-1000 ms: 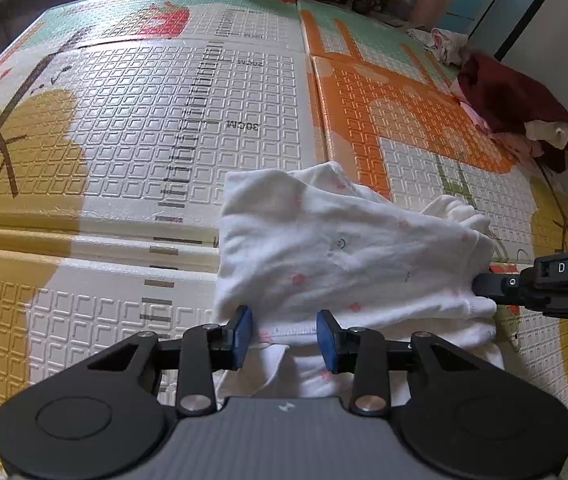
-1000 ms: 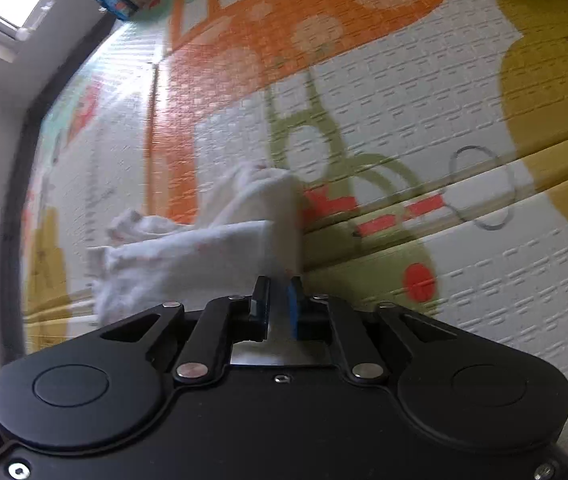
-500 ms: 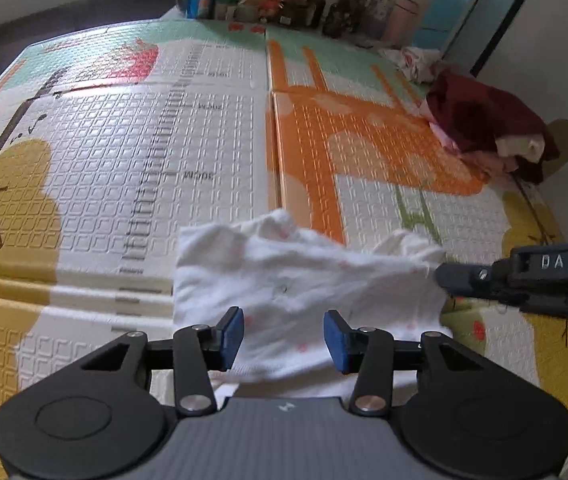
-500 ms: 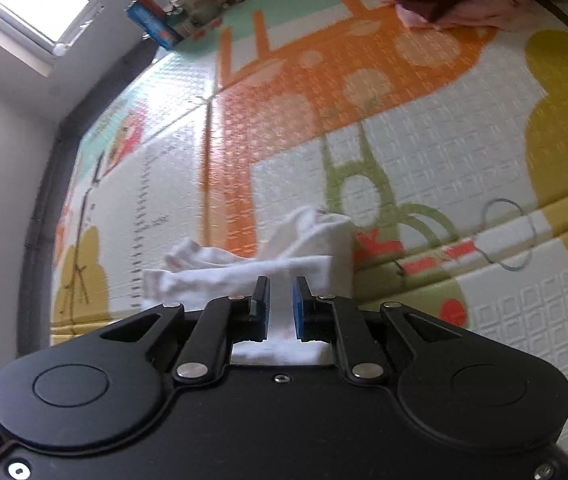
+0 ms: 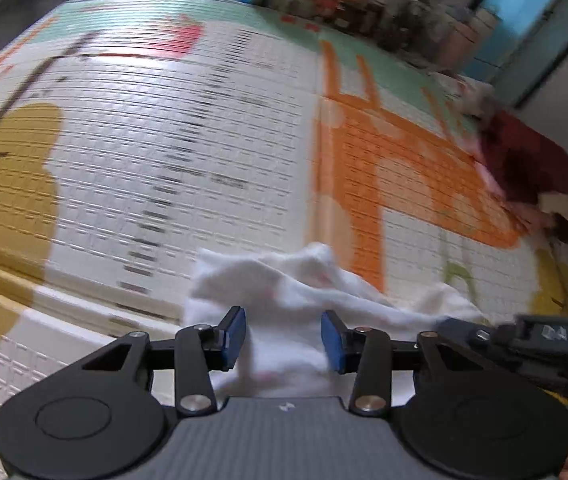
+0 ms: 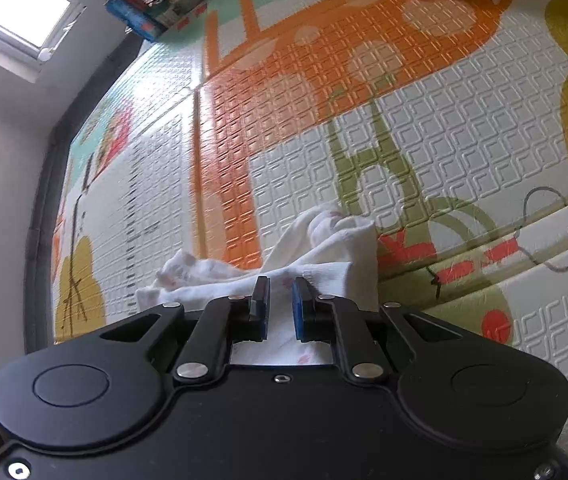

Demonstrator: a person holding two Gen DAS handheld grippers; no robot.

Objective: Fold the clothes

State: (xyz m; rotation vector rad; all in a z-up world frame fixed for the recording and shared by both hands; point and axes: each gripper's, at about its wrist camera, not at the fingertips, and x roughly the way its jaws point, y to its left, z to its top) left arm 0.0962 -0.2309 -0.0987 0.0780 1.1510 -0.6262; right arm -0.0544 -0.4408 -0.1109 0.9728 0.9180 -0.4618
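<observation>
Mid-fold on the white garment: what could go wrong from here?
1. Left claw: its jaws stand apart and have just been closing. The white garment lies between them but looks unpinched, so lifting now could drop that side.
2. Right claw pinches only a bunched edge, which may slip out.
</observation>
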